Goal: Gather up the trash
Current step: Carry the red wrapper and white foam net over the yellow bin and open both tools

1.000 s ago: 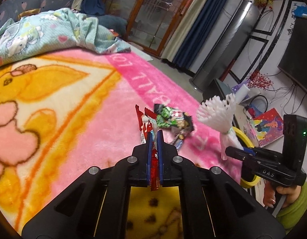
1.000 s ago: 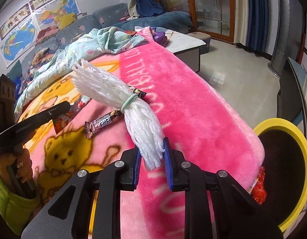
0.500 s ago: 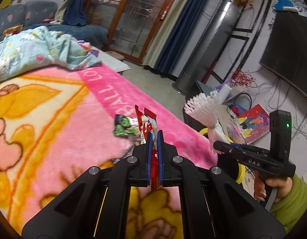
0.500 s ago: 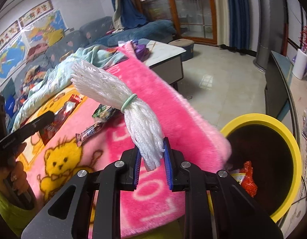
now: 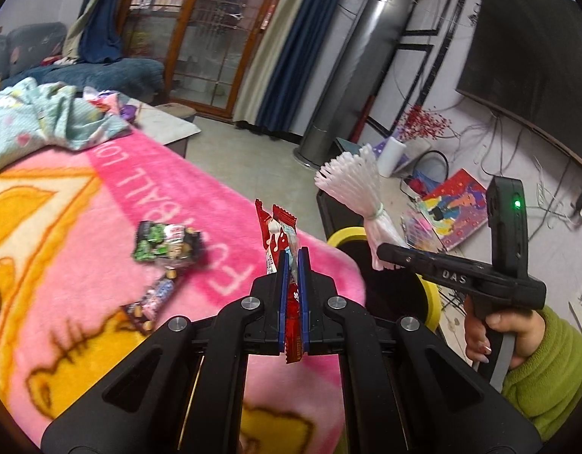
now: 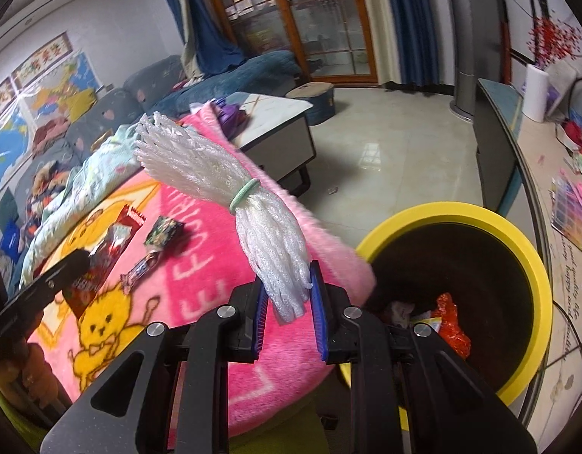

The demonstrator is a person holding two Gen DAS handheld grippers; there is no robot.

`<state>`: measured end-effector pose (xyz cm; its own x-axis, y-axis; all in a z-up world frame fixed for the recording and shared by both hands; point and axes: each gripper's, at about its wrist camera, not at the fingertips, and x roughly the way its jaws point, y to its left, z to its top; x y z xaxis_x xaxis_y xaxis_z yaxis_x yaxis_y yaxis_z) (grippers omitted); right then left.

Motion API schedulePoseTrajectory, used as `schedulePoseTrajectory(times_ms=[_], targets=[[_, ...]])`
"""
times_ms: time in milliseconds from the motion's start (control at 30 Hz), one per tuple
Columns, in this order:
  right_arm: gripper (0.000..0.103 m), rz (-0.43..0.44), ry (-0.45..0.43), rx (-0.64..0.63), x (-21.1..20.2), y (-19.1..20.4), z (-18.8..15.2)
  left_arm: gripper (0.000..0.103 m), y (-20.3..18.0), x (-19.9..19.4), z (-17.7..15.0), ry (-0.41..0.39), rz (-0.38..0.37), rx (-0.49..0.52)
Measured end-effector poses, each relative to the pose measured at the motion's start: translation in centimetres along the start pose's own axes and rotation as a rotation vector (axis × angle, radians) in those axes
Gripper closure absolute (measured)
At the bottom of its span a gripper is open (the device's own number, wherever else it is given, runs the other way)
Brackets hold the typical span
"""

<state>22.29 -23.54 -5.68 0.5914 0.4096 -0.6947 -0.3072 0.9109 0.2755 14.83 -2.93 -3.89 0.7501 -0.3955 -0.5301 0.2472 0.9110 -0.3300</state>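
My left gripper (image 5: 293, 265) is shut on a red snack wrapper (image 5: 278, 234), held above the pink blanket's (image 5: 147, 193) edge; it also shows in the right wrist view (image 6: 109, 249). My right gripper (image 6: 289, 295) is shut on a white foam net bundle (image 6: 222, 185) tied with a green band, held beside the yellow-rimmed trash bin (image 6: 457, 212); the bundle also shows in the left wrist view (image 5: 357, 185). A green wrapper (image 5: 166, 244) and a candy bar wrapper (image 5: 154, 297) lie on the blanket. The bin (image 5: 345, 232) holds some red and white trash (image 6: 447, 321).
A light blue quilt (image 5: 41, 125) lies at the blanket's far end. A low white table (image 6: 275, 121) and tiled floor (image 6: 396, 159) lie beyond. A dark TV stand (image 6: 495, 143) with clutter stands right of the bin.
Both grippers have swung right toward the bin with their loads. The bin now fills more of the right wrist view, and the blanket's edge is closer in the left wrist view.
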Motion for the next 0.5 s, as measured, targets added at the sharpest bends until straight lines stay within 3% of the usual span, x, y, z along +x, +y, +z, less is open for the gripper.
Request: schedulePoseTrajectory(times_ms=[500], targets=[[0.083,-0.125,-0.016,0.2,-1.4,-8.7,-1.2,0.101,-6.5,5.4,-0.4,0.077,-0.106,0.106]])
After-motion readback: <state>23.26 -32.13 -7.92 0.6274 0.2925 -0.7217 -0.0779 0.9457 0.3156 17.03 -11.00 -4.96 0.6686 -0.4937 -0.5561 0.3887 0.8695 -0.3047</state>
